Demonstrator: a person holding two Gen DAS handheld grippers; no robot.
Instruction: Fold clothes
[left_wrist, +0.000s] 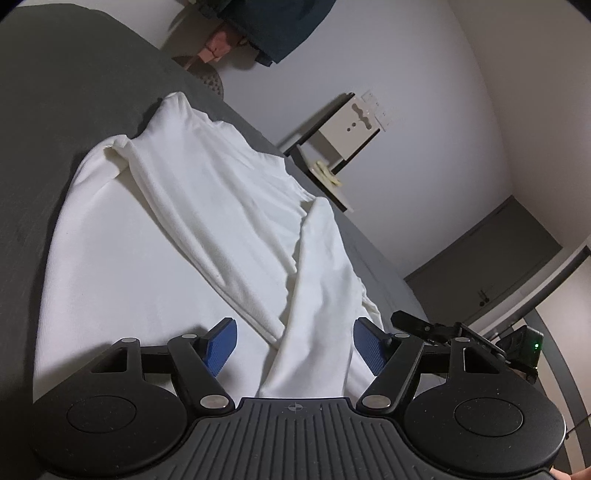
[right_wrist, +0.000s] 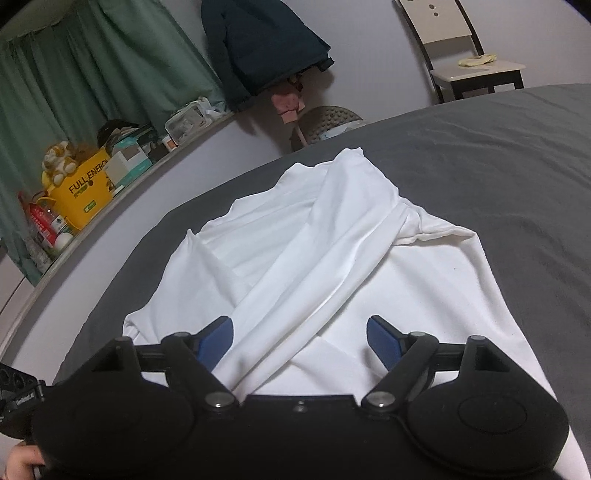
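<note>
A white long-sleeved garment (left_wrist: 155, 236) lies spread on a dark grey bed (left_wrist: 66, 96), with both sleeves folded in and crossing over its body. It also shows in the right wrist view (right_wrist: 332, 251). My left gripper (left_wrist: 295, 345) is open just above the near part of the garment, one sleeve running between its blue pads (left_wrist: 221, 345) without being clamped. My right gripper (right_wrist: 300, 341) is open over the near part too, with a sleeve passing between its fingers. The right gripper's body shows at the right edge of the left wrist view (left_wrist: 461, 336).
The grey bed (right_wrist: 498, 155) extends around the garment. A chair (right_wrist: 469, 62) stands by the wall beyond the bed. A dark jacket (right_wrist: 258, 48) hangs on the wall. A ledge holds a yellow basket (right_wrist: 83, 192) and boxes before green curtains (right_wrist: 92, 66).
</note>
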